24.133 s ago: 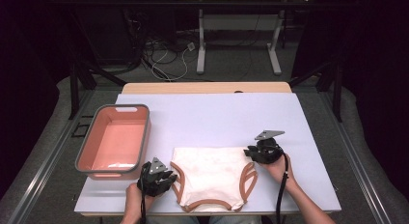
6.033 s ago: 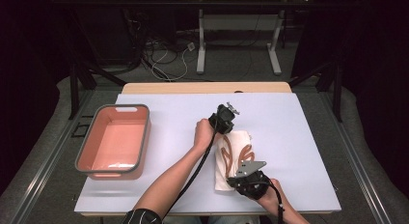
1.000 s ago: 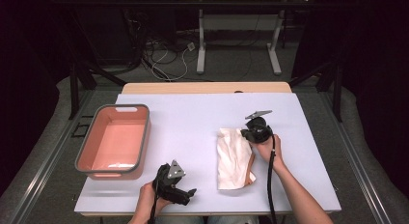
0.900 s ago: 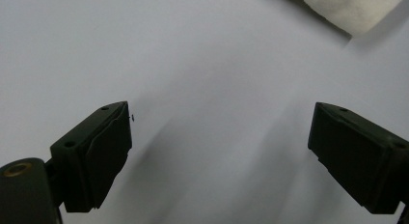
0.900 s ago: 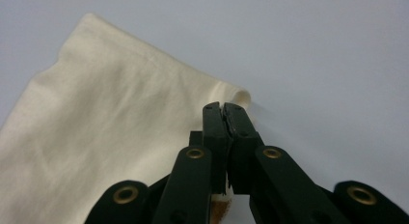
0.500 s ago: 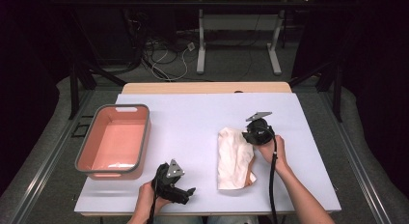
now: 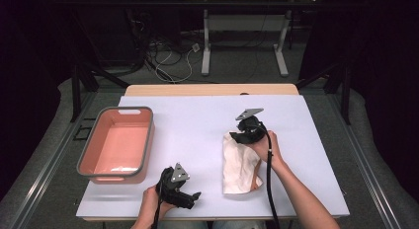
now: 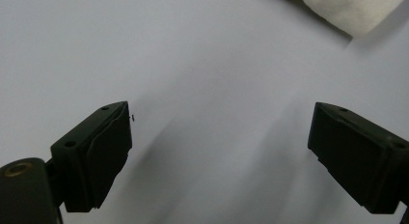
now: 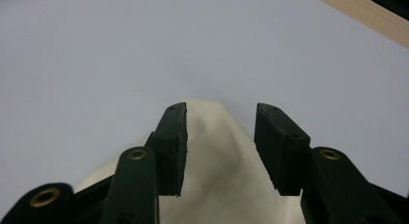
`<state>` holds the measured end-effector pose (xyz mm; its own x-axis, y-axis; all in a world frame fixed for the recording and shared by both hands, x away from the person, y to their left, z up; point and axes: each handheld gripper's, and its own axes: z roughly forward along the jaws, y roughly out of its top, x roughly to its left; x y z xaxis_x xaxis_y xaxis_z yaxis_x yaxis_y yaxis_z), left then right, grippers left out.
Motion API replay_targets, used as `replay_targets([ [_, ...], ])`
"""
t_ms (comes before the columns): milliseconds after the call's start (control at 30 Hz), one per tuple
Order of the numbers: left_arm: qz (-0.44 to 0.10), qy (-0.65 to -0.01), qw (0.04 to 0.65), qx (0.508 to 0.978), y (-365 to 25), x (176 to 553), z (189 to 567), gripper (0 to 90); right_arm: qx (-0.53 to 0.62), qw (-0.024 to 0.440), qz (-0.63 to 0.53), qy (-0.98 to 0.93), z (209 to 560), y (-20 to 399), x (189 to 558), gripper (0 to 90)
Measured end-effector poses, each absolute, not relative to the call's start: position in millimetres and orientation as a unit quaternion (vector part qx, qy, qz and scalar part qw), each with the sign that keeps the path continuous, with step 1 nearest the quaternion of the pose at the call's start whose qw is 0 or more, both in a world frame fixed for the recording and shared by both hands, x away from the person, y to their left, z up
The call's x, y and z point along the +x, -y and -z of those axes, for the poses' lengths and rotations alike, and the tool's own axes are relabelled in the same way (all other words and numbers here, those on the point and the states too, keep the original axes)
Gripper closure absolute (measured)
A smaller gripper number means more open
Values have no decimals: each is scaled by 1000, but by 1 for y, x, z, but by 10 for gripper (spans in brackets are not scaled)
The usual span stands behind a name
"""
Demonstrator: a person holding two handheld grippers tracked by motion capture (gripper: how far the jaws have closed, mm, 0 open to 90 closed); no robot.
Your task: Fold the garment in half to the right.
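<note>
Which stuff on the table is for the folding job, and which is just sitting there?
For the job:
folded white cloth
right gripper, fingers apart over the cloth's far end, just been opening
left gripper, open above bare table

Just sitting there:
pink tub

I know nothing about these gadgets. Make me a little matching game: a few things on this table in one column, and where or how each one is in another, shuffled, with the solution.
Things:
1. pink tub
2. folded white cloth
3. left gripper
4. right gripper

Places or states:
A. jaws apart over the cloth's far end, just been opening
B. near the table's front edge, jaws wide over bare tabletop
C. at the table's left side, nothing in it
D. lying right of the middle

Pairs: 1-C, 2-D, 3-B, 4-A
</note>
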<state>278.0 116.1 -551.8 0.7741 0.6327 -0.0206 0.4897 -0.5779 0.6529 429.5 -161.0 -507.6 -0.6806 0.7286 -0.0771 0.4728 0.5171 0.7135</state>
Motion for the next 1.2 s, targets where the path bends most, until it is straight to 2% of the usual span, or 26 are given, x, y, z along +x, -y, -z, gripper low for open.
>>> replay_targets([
  [200, -108, -315, 329, 884, -117, 279, 552, 82, 332, 172, -344, -861, 509, 143, 443, 535],
  [367, -104, -317, 332, 882, -116, 279, 552, 83, 331, 176, -299, -878, 519, 135, 449, 499],
  [467, -106, -316, 331, 883, -118, 279, 552, 83, 333, 173, -286, -881, 524, 134, 452, 582],
  [600, -105, -316, 330, 883, -118, 280, 552, 83, 337, 164, -297, -879, 530, 135, 454, 815],
  [667, -103, -316, 332, 883, -117, 280, 552, 83, 337, 157, -298, -879, 531, 134, 455, 862],
  [867, -100, -319, 334, 881, -117, 279, 553, 83, 371, 144, -315, -861, 533, 132, 457, 872],
  [1100, -100, -319, 335, 881, -117, 279, 553, 83, 423, 153, -363, -816, 533, 135, 461, 865],
  [1200, -101, -318, 334, 881, -117, 279, 553, 83, 419, 136, -351, -826, 538, 133, 461, 745],
])
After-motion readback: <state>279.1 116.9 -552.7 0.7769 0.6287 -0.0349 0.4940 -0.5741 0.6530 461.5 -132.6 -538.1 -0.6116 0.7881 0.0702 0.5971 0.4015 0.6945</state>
